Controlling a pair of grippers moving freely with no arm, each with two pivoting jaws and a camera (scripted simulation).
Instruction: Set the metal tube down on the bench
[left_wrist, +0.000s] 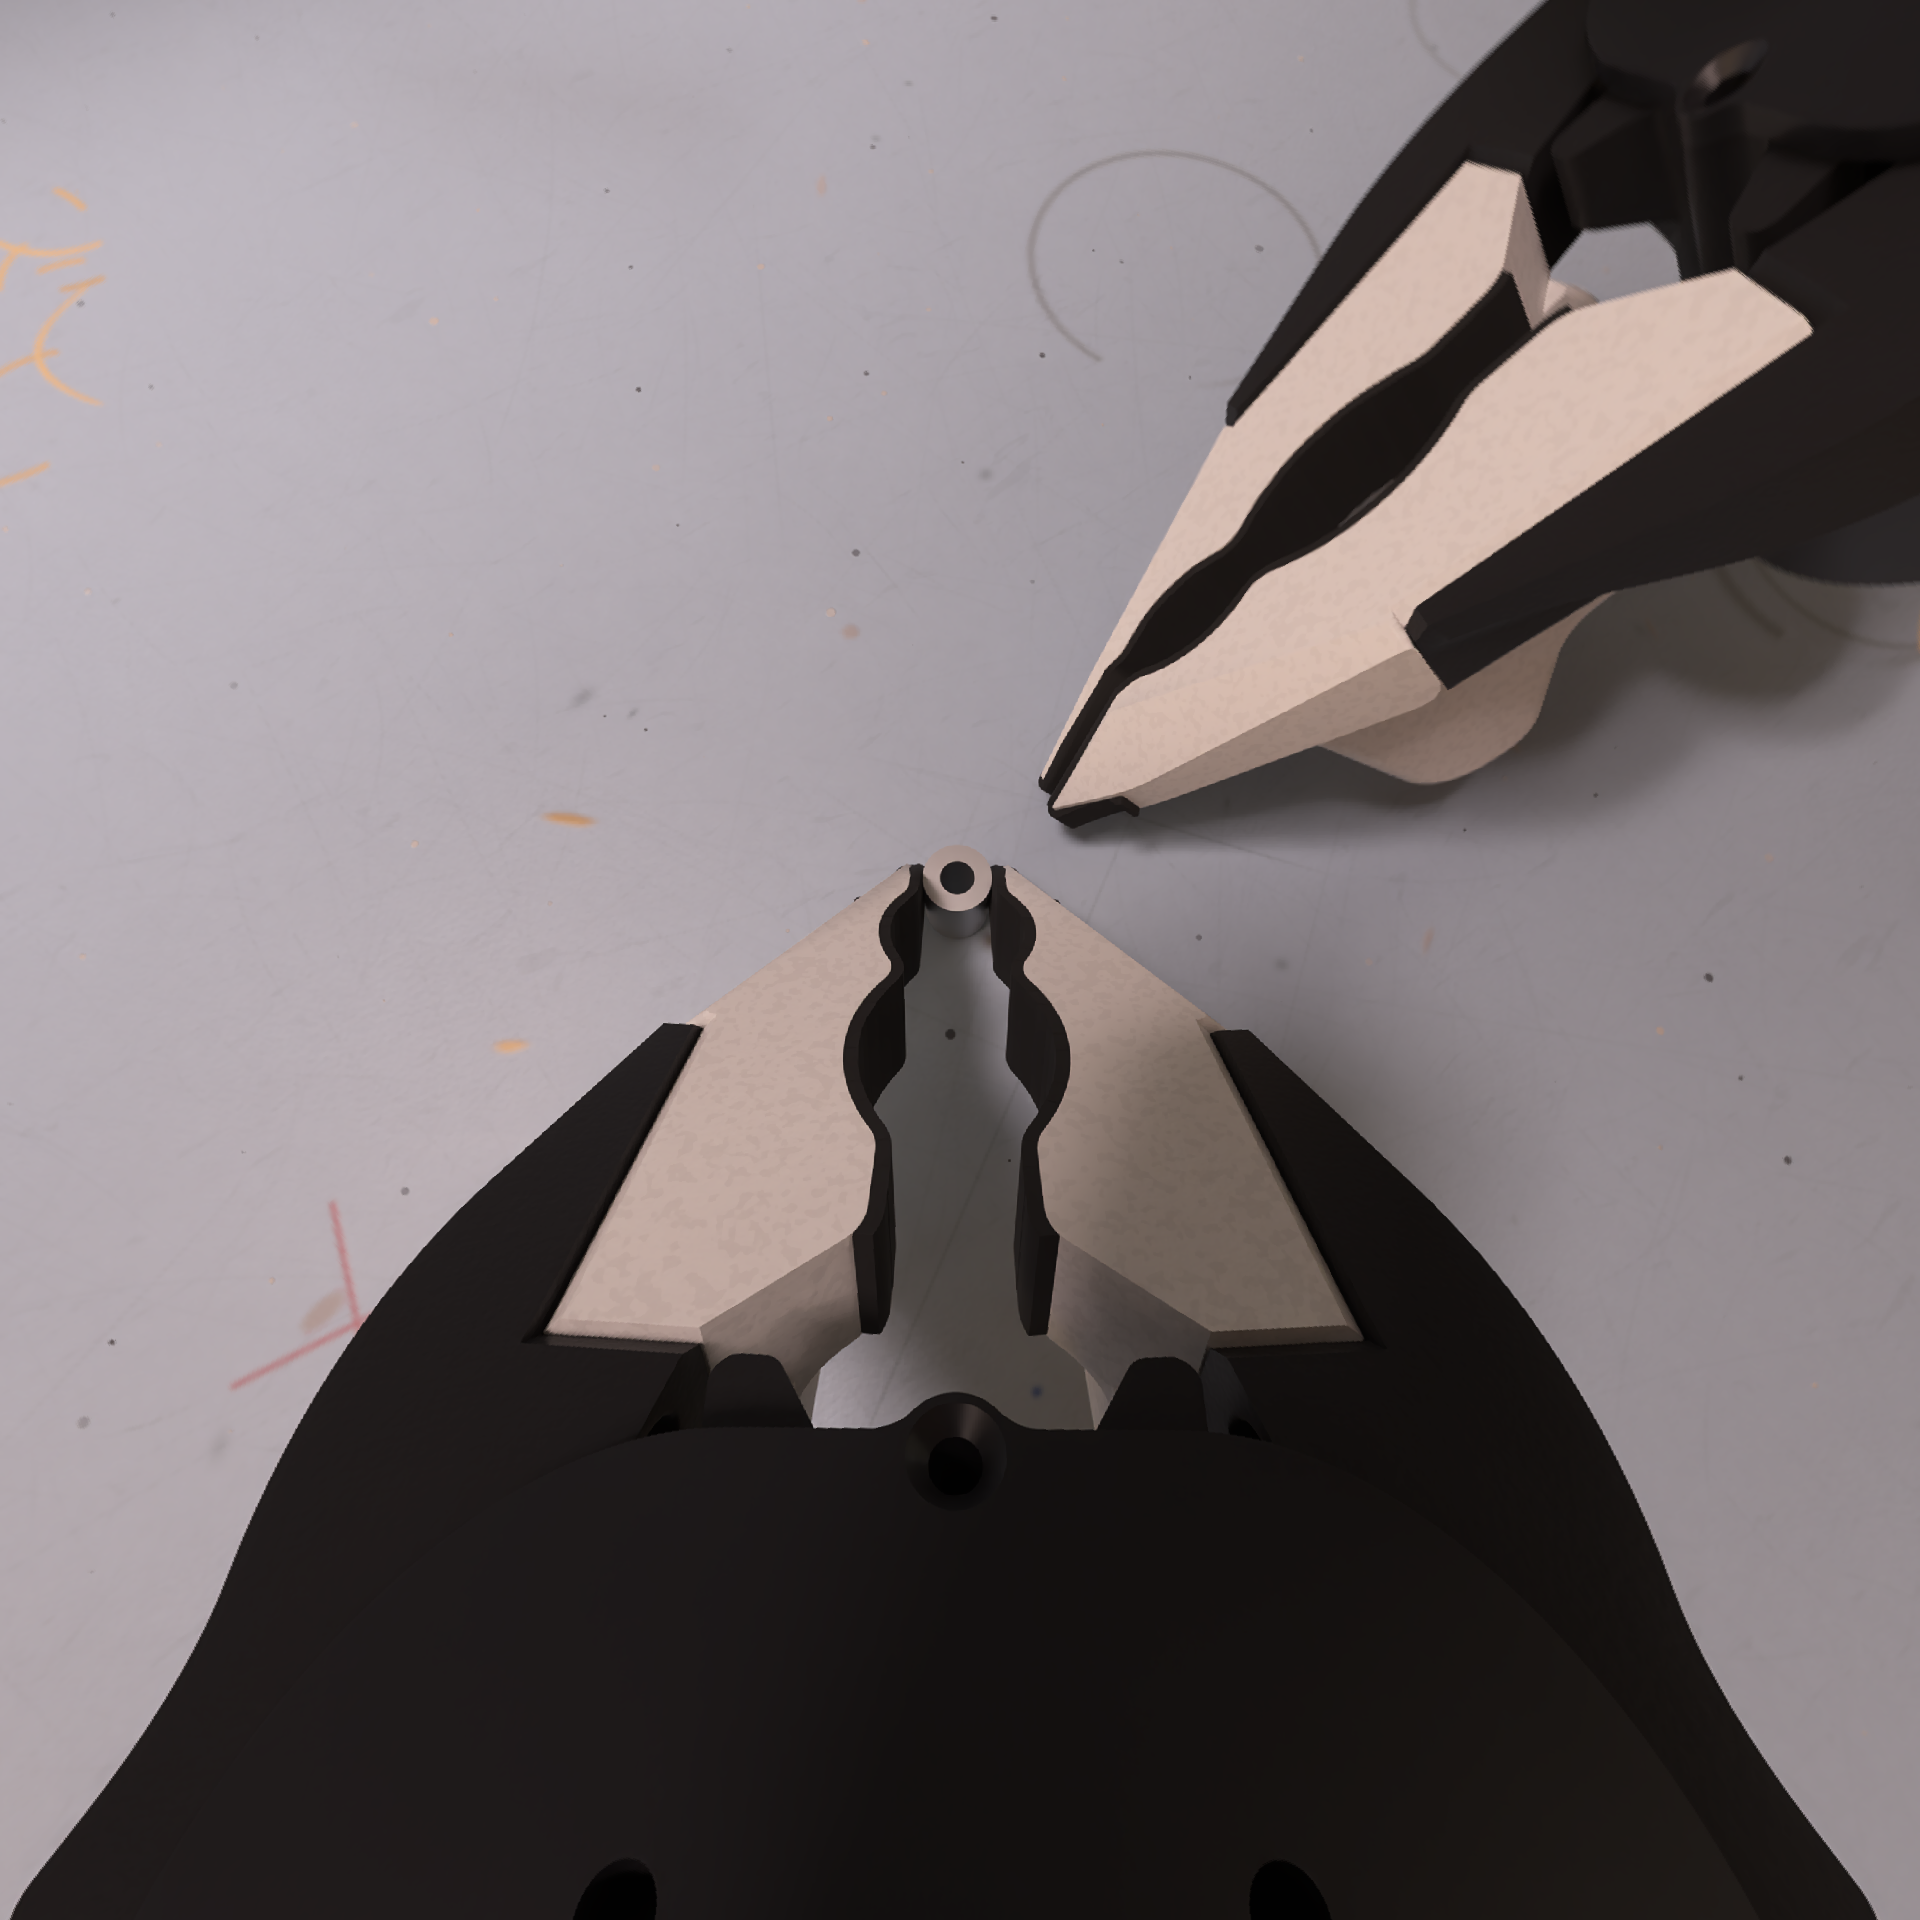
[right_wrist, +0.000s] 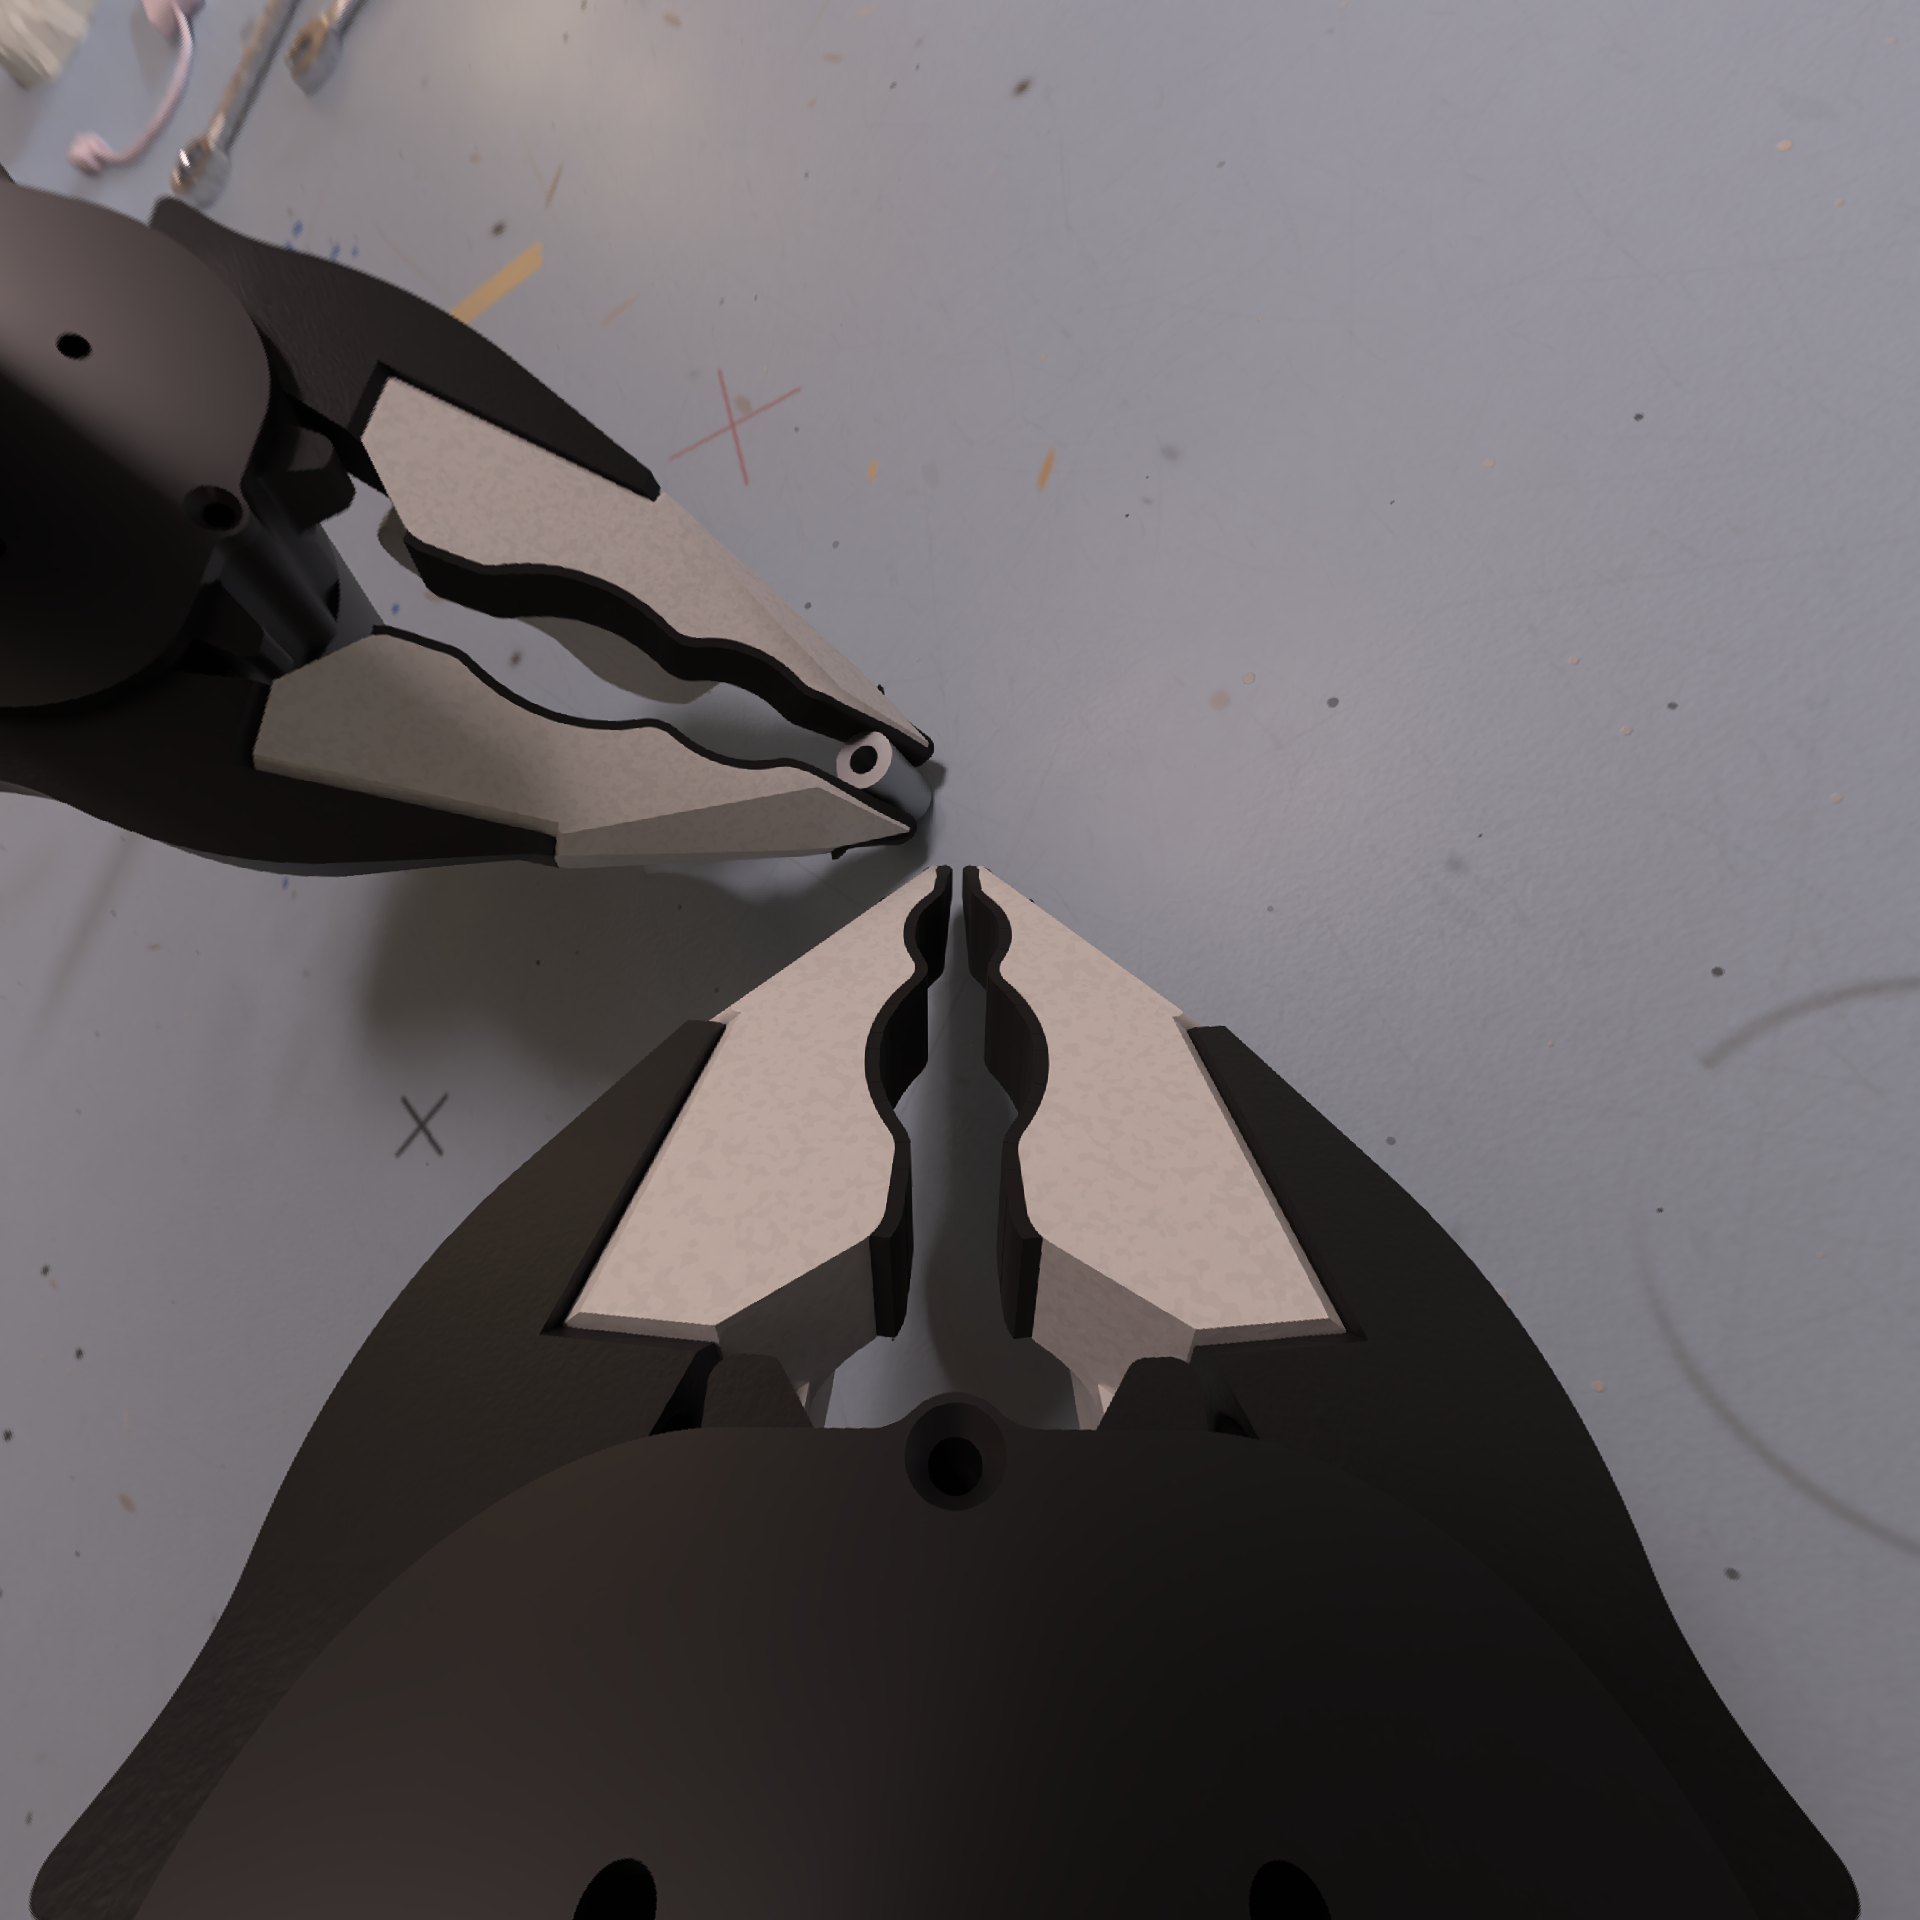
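A short grey metal tube (left_wrist: 957, 891) stands on end between the fingertips of my left gripper (left_wrist: 957, 883), which is shut on it; its open bore faces the camera. In the right wrist view the tube (right_wrist: 875, 767) shows in the left gripper (right_wrist: 914, 784), its lower end at or just above the grey bench (right_wrist: 1351, 520); contact cannot be told. My right gripper (right_wrist: 957, 875) is shut and empty, its tips a short way from the tube. It also shows in the left wrist view (left_wrist: 1075, 805), to the upper right of the tube.
The bench (left_wrist: 520, 520) is scuffed, with orange flecks, pencil arcs and red and dark cross marks (right_wrist: 735, 424). Metal tools (right_wrist: 234, 114) and a pink hook-like item (right_wrist: 135, 125) lie at the far upper left of the right wrist view.
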